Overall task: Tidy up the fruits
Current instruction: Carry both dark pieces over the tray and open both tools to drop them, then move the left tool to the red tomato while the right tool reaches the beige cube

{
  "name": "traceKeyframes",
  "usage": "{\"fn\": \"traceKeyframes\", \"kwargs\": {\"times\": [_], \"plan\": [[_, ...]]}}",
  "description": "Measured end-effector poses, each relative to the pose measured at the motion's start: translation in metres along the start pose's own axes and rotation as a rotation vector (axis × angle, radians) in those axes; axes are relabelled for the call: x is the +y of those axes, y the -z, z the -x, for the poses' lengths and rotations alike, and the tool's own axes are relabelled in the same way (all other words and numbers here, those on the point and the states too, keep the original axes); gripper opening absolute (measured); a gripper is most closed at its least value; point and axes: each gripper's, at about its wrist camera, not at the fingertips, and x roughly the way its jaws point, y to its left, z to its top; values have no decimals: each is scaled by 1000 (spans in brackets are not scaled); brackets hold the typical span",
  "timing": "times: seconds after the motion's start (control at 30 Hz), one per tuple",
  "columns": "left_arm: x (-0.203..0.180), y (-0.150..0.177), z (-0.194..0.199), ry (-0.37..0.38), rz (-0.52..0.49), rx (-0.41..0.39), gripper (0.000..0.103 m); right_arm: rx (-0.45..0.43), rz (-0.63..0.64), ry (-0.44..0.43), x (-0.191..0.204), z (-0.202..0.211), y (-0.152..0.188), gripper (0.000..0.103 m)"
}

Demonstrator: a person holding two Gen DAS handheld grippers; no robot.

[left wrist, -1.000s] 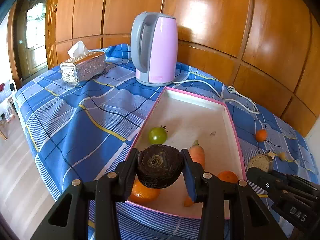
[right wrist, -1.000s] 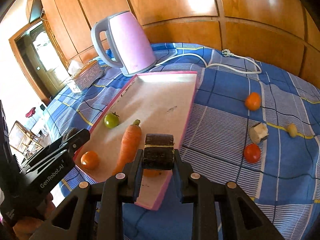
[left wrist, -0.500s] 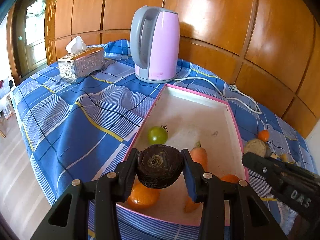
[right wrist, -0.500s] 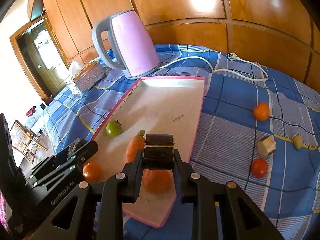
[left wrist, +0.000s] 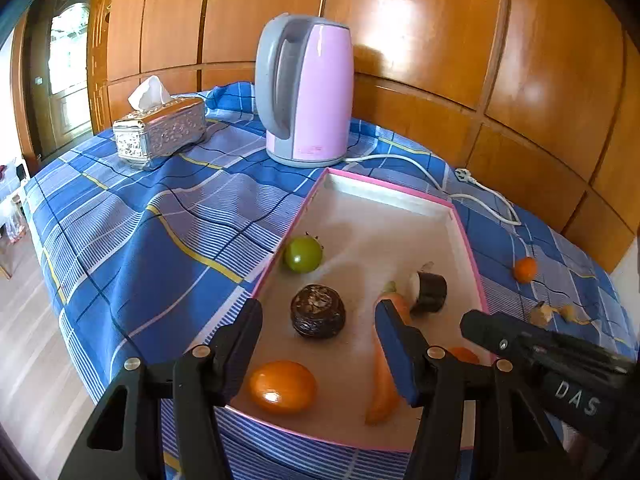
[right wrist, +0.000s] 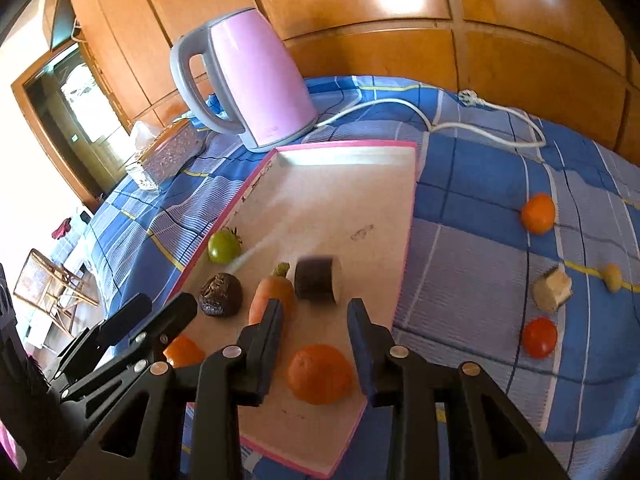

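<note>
A pink-rimmed tray [left wrist: 464, 232] [right wrist: 412, 216] holds a green tomato [left wrist: 303, 255] [right wrist: 223, 247], a dark round fruit [left wrist: 318, 311] [right wrist: 220, 295], a carrot [left wrist: 382, 376] [right wrist: 270, 293], a dark cut chunk [left wrist: 429, 292] [right wrist: 318, 279] and oranges [left wrist: 282, 386] [right wrist: 320, 374]. My left gripper [left wrist: 318, 340] is open, just above and behind the dark round fruit. My right gripper [right wrist: 314, 316] is open, just behind the dark chunk.
A pink kettle [left wrist: 306, 94] [right wrist: 248, 80] with a white cord [right wrist: 460, 120] stands behind the tray. A silver tissue box [left wrist: 160, 132] sits far left. On the blue cloth to the right lie an orange [right wrist: 538, 213], a pale chunk [right wrist: 552, 289], a red tomato [right wrist: 539, 337] and a small yellow piece [right wrist: 612, 277].
Both grippers opened. The dark round fruit dropped from the left gripper into the tray; the dark chunk dropped from the right gripper into the tray beside the carrot.
</note>
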Motion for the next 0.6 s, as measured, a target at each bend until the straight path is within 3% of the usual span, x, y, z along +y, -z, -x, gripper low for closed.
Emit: {"fn": "traceKeyframes", "kwargs": {"times": [0.6], "plan": [[-27,14,19,34,-71,-13,57,-56,-33,49,-10,30,20,34]]}}
